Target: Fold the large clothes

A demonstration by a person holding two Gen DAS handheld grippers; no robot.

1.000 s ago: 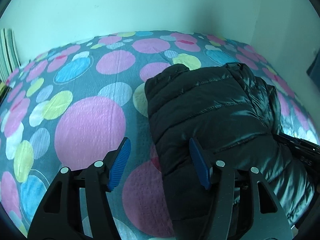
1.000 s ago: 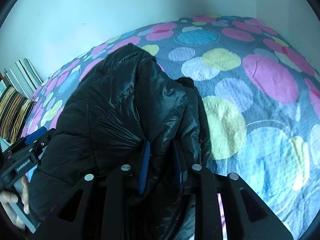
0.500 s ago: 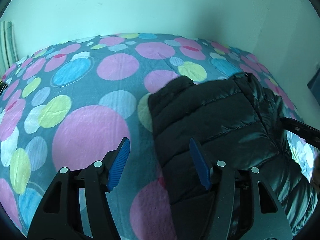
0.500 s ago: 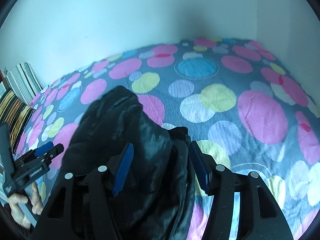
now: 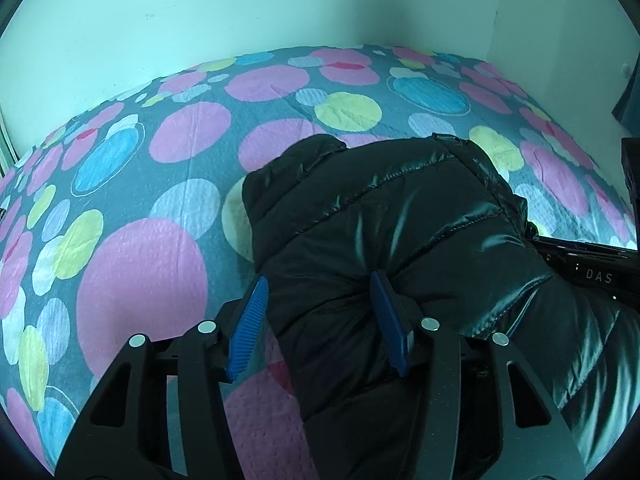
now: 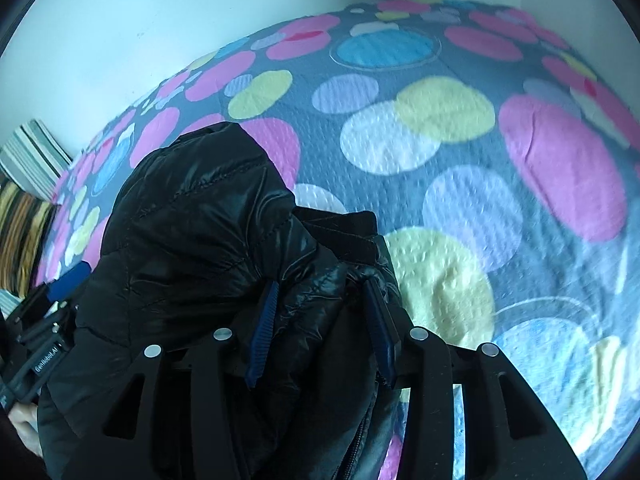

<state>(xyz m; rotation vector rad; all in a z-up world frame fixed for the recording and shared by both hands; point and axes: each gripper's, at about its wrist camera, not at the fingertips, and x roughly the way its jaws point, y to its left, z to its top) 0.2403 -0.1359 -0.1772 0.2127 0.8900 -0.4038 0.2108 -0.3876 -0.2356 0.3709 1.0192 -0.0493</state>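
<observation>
A shiny black puffer jacket (image 5: 400,240) lies folded in a heap on the bed with the coloured-dot cover (image 5: 140,272). My left gripper (image 5: 320,320) is open, its blue pads astride the jacket's near left edge, the right pad pressing into the fabric. In the right wrist view the jacket (image 6: 192,240) fills the lower left. My right gripper (image 6: 320,328) is open with its pads on either side of a bunched fold of the jacket's right edge. The other gripper shows at the far left (image 6: 44,344).
The dotted bed cover (image 6: 480,160) spreads out to the right and behind the jacket. A pale wall (image 5: 280,8) runs along the bed's far side. Striped pillows (image 6: 28,184) lie at the bed's left end.
My right gripper, shut on a jacket fold a second ago, has opened. Both grippers have come down closer to the jacket, which lies flatter on the bed.
</observation>
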